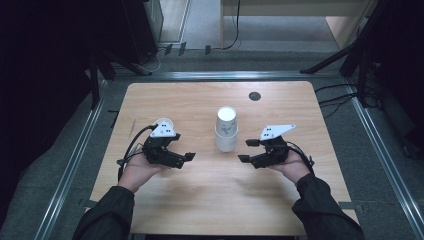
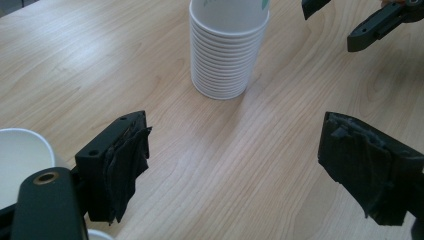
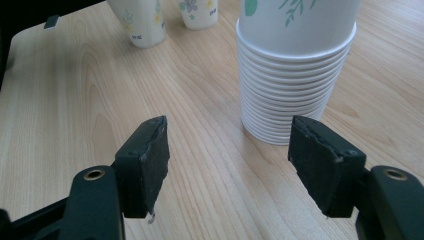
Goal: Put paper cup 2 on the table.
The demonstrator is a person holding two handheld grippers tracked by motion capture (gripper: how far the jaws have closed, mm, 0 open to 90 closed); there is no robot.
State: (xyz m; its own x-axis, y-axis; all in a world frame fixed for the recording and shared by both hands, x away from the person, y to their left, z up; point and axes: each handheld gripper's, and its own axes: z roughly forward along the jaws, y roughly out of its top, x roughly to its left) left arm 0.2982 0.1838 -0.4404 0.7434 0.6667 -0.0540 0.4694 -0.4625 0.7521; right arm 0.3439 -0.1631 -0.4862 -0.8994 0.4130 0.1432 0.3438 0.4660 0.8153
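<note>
A stack of white paper cups with a green leaf print [image 1: 226, 131] stands rim-down at the middle of the wooden table [image 1: 210, 200]. My left gripper [image 1: 183, 146] lies to its left, and my right gripper [image 1: 248, 150] to its right. Both point at the stack with a gap to it. In the left gripper view the jaws [image 2: 240, 160] are wide apart over bare wood, short of the stack [image 2: 227, 50]. The right gripper's jaws [image 3: 227, 160] are also apart with nothing between them, and the stack [image 3: 295, 65] stands just beyond the right pad [image 3: 320, 165].
Two single flower-print cups [image 3: 140, 20] [image 3: 200, 12] stand behind the left gripper; one open rim [image 2: 20, 160] shows beside its left jaw. The other gripper [image 2: 375, 25] shows past the stack. A round cable hole [image 1: 255, 96] sits near the far edge.
</note>
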